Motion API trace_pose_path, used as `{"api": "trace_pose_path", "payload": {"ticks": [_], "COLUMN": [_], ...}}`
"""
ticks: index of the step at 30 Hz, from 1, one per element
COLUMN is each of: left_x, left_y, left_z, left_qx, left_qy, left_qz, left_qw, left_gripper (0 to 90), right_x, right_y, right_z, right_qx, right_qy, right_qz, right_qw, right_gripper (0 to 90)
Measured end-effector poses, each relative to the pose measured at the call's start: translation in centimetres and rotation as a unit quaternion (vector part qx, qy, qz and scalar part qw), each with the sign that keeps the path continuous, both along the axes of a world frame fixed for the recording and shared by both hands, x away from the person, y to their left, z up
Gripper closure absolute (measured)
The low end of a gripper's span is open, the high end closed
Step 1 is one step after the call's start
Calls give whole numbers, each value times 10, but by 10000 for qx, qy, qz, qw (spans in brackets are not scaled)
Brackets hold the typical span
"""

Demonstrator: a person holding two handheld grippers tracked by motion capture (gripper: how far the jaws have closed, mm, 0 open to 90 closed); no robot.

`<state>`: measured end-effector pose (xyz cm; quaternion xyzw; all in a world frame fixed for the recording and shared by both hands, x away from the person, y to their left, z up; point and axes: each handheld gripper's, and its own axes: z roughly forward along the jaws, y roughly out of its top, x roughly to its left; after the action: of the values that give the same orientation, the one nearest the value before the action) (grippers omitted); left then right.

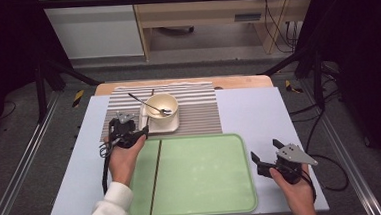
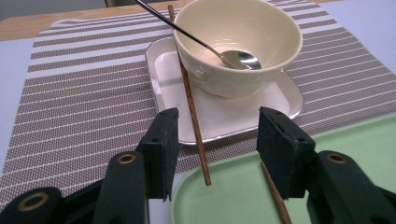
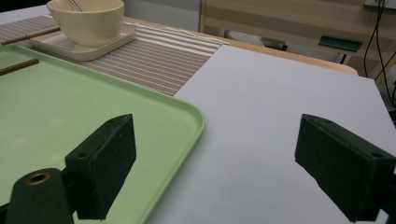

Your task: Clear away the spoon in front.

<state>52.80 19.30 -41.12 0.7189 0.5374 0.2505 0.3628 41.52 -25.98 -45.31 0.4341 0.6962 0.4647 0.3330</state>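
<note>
Left gripper view shows the open left gripper point(image 2: 215, 144) near a chopstick point(image 2: 192, 112) at the tray's point(image 2: 327, 140) far edge, nothing picked up yet, right gripper point(image 3: 233, 163) open too.

The high view looks down and forward over the table point(image 1: 259, 113). Both gripper views sit low and close, sharing the cream ceramic bowl point(image 2: 238, 44) toward 12 o'clock.

- Left black two-jaw tongs point(image 1: 139, 133), held in the person's left hand point(image 1: 124, 159) with a white sleeve point(image 1: 109, 210) behind it, point forward with jaws parted.
- Right black tongs point(image 1: 264, 151), in the right hand point(image 1: 296, 191), hold their jaws wide apart, gripping nothing.
</note>
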Motion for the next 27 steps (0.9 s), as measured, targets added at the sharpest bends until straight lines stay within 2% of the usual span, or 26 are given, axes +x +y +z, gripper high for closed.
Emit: {"api": "trace_pose_path", "payload": {"ticks": [8, 9, 10, 11, 15, 24, 27], "left_x": [27, 33, 33, 39, 48, 57, 59], "left_y": [-6, -6, -6, -6, -6, -8, -8], "left_z": [-16, -20, -20, -24, -32, -43, -44], "left_qx": [78, 154, 154, 260, 308, 356, 278], "left_qy": [198, 230, 230, 246, 318, 365, 378], "left_qz": [2, 26, 26, 62, 68, 150, 202], "left_qw": [9998, 9996, 9996, 9993, 9990, 9986, 9987], "left_gripper": [581, 588, 595, 601, 616, 640, 664], "right_x": [1, 1, 1, 1, 1, 1, 1], "right_y": [0, 1, 1, 1, 0, 1, 1], "right_z": [-1, -1, -1, -1, -1, -2, -2], "right_qx": [-48, -45, -45, -59, -48, -53, -34], "right_qy": [4, 8, 8, 8, 25, 28, 47], "right_qz": [-2, 10, 10, 11, 10, 25, 26], "right_qw": [10000, 10000, 10000, 10000, 10000, 10000, 10000], "right_gripper": [126, 126, 126, 125, 126, 126, 126]}}
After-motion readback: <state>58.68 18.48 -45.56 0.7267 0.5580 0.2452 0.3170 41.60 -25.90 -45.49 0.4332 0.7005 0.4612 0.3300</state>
